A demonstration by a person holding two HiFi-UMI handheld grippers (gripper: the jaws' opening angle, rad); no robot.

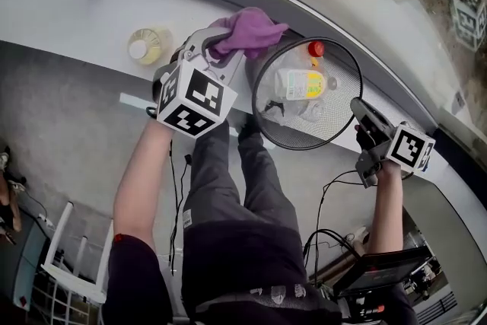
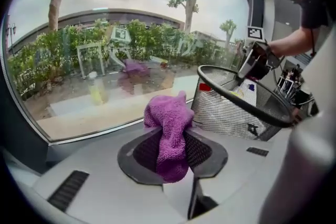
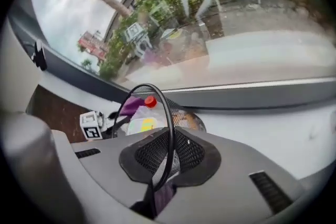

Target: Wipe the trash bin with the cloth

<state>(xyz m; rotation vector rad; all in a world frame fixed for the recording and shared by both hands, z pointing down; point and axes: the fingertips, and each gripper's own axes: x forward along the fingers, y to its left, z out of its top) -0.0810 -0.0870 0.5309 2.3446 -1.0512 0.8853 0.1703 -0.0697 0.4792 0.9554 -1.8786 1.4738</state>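
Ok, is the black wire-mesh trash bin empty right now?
No, a red-capped clear plastic bottle lies inside the black wire-mesh trash bin.

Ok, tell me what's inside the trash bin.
The trash bin holds a plastic bottle with a red cap and yellow label, lying on its side, beside crumpled clear plastic. Anything beneath them is covered.

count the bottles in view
2. One red-capped bottle lies inside the trash bin; one yellow bottle stands on the sill, left of the cloth. Others may be hidden in the bin.
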